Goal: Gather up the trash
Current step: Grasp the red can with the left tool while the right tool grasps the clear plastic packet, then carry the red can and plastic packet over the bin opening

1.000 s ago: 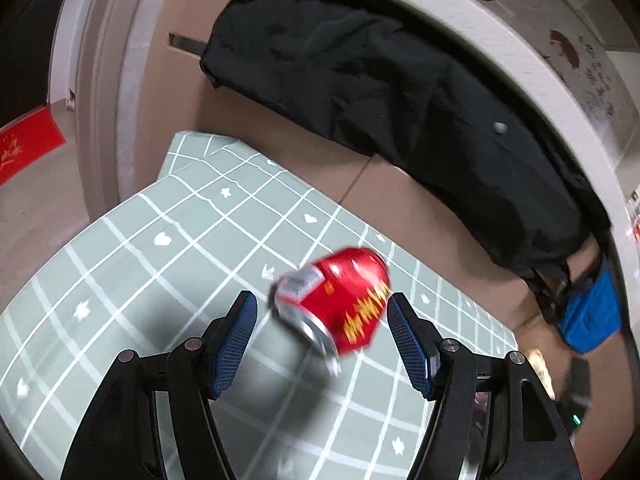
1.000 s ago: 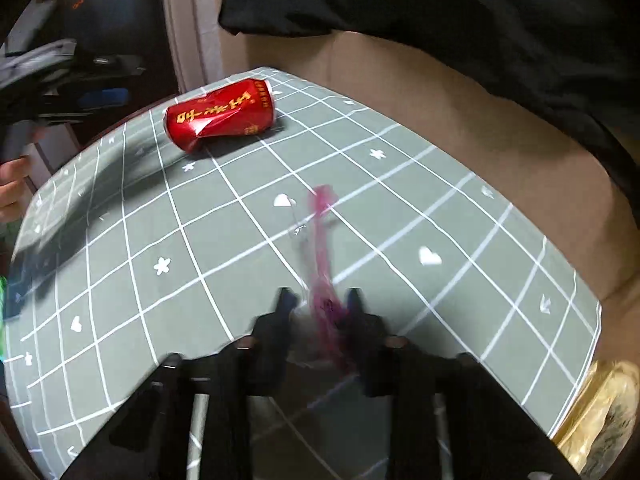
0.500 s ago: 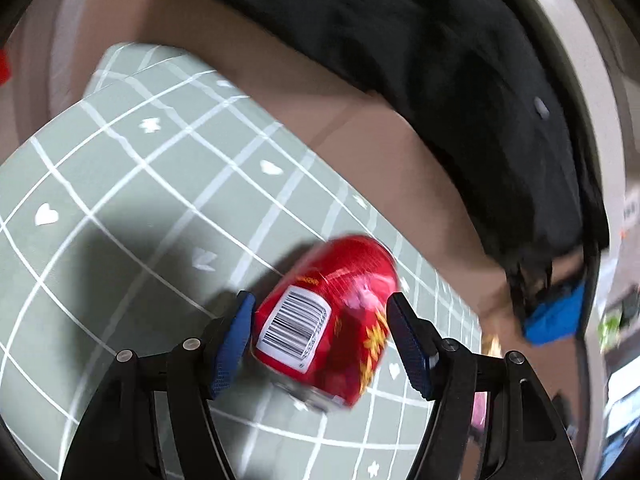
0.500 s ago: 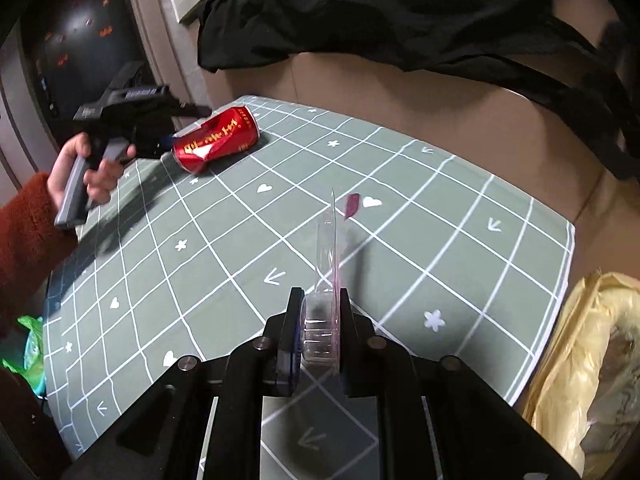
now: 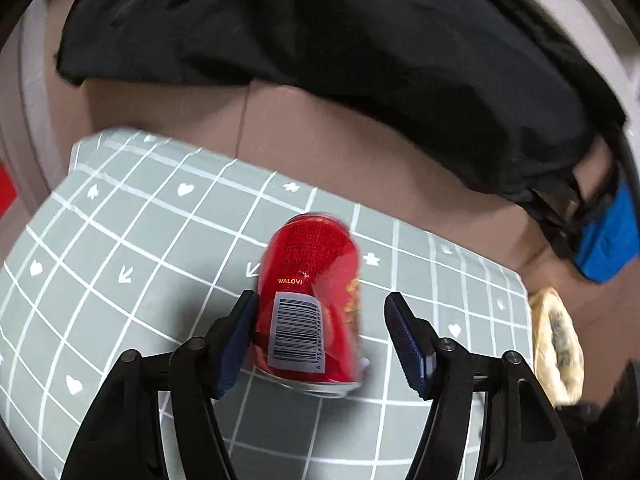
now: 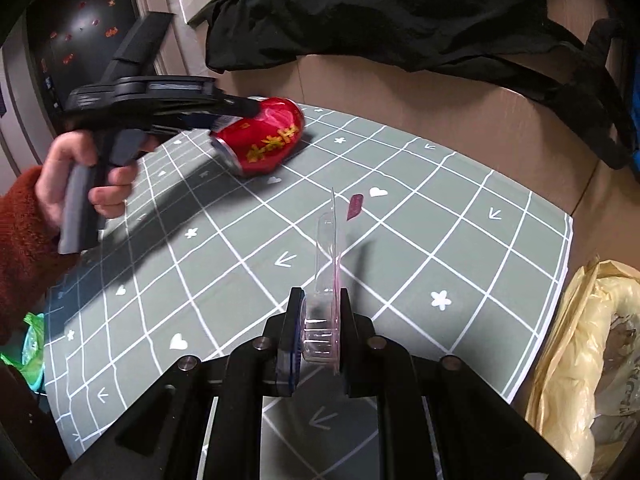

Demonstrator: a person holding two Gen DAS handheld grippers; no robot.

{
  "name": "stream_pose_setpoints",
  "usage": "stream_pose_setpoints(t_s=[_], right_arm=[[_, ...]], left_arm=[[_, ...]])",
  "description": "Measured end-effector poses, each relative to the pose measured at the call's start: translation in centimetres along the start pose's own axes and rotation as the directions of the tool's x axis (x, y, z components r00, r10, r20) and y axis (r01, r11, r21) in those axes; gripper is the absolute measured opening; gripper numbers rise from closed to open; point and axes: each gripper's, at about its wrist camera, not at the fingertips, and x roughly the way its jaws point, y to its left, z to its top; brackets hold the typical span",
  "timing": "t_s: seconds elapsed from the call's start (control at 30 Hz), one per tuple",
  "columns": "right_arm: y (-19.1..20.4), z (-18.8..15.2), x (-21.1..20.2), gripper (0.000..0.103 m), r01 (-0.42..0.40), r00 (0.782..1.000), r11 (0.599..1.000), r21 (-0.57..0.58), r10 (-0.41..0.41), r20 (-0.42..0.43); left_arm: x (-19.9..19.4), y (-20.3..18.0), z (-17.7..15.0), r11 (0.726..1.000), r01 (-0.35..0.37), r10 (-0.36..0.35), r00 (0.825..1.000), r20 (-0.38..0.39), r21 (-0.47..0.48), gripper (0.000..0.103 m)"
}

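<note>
A dented red drink can (image 5: 312, 292) lies on the grey-green checked table mat (image 5: 120, 240), barcode facing up. My left gripper (image 5: 320, 304) straddles it and its jaws are closing. The left pad touches the can's side, while a gap remains at the right pad. From the right wrist view, the same can (image 6: 264, 140) sits at the far left under the left gripper (image 6: 240, 110), held by a hand (image 6: 80, 176) in an orange-red sleeve. My right gripper (image 6: 321, 296) is shut on a clear plastic blister pack (image 6: 328, 248) with a pink tag, which stands upright above the mat (image 6: 440, 220).
A brown cardboard wall (image 6: 440, 92) with a black garment (image 6: 400, 12) draped over it borders the mat's far side. A yellow plastic bag (image 6: 592, 340) sits off the right edge. A green bag (image 6: 32, 340) lies low at the left. A blue item (image 5: 608, 240) hangs at the right.
The left gripper has come forward over the can, which now lies between its jaws with the barcode facing up. The right gripper has shut on the clear plastic and lifted it slightly.
</note>
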Motion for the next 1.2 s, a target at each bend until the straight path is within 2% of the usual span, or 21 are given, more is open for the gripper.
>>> stream_pose_setpoints(t_s=[0.17, 0.37, 0.47, 0.67, 0.87, 1.0, 1.2], right_arm=[[0.2, -0.5, 0.2, 0.014, -0.005, 1.0, 1.0, -0.012, 0.005, 0.001], [0.4, -1.0, 0.6, 0.014, -0.008, 1.0, 1.0, -0.018, 0.008, -0.007], [0.4, -0.9, 0.6, 0.014, -0.017, 1.0, 1.0, -0.006, 0.017, -0.002], [-0.5, -0.2, -0.4, 0.014, -0.033, 0.999, 0.998, 0.059, 0.031, 0.038], [-1.3, 0.7, -2.1, 0.014, -0.029, 0.996, 0.992, 0.12, 0.018, 0.087], [-0.7, 1.2, -3.6, 0.014, -0.016, 0.992, 0.994, 0.104, 0.003, 0.123], [0.6, 2.0, -6.0, 0.014, 0.027, 0.984, 0.998, 0.049, -0.035, 0.174]], left_arm=[[1.7, 1.6, 0.1, 0.995, -0.053, 0.052, 0.998, -0.02, -0.079, 0.06], [3.0, 1.5, 0.0, 0.992, -0.003, -0.005, 0.998, -0.06, -0.125, 0.06], [3.0, 0.8, -0.3, 0.993, 0.02, -0.027, 0.998, -0.063, -0.114, 0.053], [0.0, -1.8, -1.6, 1.0, -0.002, 0.003, 0.999, 0.04, -0.026, 0.052], [-4.7, -4.8, -4.0, 0.999, -0.04, 0.034, 0.989, 0.145, 0.035, 0.052], [-7.7, -6.9, -5.9, 0.994, -0.079, 0.062, 0.975, 0.214, 0.075, 0.052], [-11.6, -9.2, -7.8, 0.981, -0.157, 0.114, 0.942, 0.315, 0.115, 0.052]])
